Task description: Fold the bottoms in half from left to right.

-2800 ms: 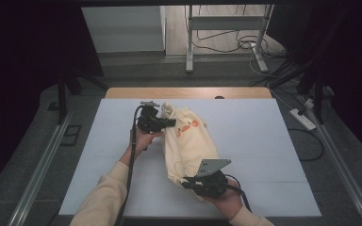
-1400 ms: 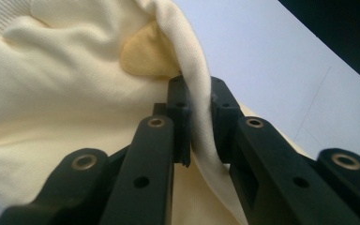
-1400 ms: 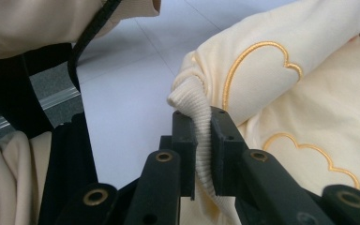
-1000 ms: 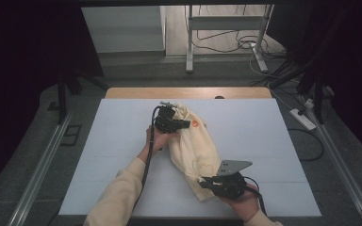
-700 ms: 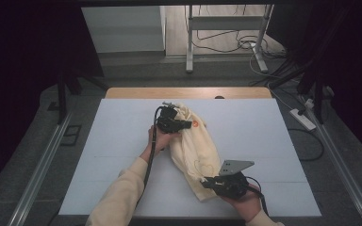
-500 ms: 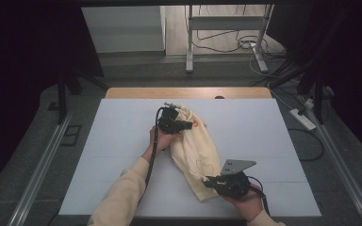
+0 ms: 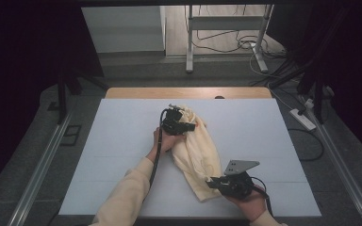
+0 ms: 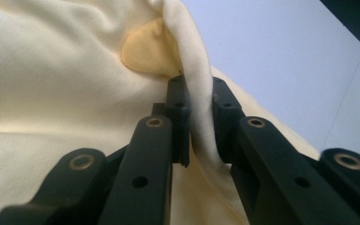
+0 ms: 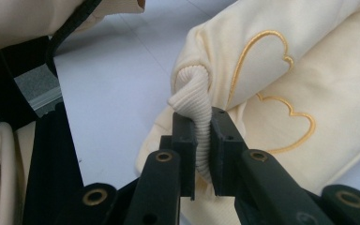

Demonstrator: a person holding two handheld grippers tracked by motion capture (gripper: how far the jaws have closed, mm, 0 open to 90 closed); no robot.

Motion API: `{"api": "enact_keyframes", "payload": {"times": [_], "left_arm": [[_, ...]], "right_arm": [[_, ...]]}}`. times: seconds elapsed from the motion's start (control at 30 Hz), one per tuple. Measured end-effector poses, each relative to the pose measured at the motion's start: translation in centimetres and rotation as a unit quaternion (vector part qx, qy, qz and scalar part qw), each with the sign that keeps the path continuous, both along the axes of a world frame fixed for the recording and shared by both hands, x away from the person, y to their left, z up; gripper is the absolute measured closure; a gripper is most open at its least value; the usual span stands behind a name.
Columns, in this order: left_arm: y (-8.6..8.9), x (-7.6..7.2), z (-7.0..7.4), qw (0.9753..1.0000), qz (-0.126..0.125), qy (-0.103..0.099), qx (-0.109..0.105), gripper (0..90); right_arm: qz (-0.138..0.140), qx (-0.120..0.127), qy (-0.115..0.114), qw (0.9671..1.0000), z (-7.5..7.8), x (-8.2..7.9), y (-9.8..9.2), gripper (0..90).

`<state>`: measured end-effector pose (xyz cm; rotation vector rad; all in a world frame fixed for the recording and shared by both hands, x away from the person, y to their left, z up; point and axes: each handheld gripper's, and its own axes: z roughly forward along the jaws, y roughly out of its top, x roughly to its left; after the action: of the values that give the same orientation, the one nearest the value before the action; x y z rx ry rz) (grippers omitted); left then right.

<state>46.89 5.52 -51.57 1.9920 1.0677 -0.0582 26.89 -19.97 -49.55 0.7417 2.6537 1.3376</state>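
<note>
A cream-yellow garment (image 7: 199, 150) lies bunched in a diagonal strip on the white table (image 7: 122, 132). My left gripper (image 7: 183, 123) holds its far end, jaws shut on a fold of the cloth (image 8: 198, 101) beside a darker yellow patch (image 8: 143, 49). My right gripper (image 7: 213, 182) is at the near end, shut on the ribbed hem (image 9: 198, 117). Embroidered heart outlines (image 9: 262, 56) show on the garment (image 9: 309, 93) just beyond that hem.
The table's wooden far edge (image 7: 188, 92) borders a floor with cables and a desk frame (image 7: 226, 42). A power strip (image 7: 302, 117) lies on the floor at the right. Metal rails (image 7: 42, 160) run along both sides of the table.
Both grippers have shifted right with the garment, which is now stretched into a longer, narrower diagonal. The left gripper moved toward the table's middle, the right one nearer the front edge.
</note>
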Motion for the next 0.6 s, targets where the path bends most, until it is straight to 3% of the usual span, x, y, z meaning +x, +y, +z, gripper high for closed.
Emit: {"api": "enact_keyframes", "payload": {"times": [0.43, 0.6], "left_arm": [[-0.89, 0.10, -0.67, 0.9999, 0.001, 0.006, 0.009, 77.7], [-0.60, -0.20, -0.20, 0.9999, 0.010, -0.004, 0.001, 59.4]], "right_arm": [[-0.002, -0.001, 0.003, 1.0000, -0.07, 0.16, -0.38, 81.5], [-0.006, 0.001, -0.008, 1.0000, 0.01, 0.06, -0.40, 76.3]]}}
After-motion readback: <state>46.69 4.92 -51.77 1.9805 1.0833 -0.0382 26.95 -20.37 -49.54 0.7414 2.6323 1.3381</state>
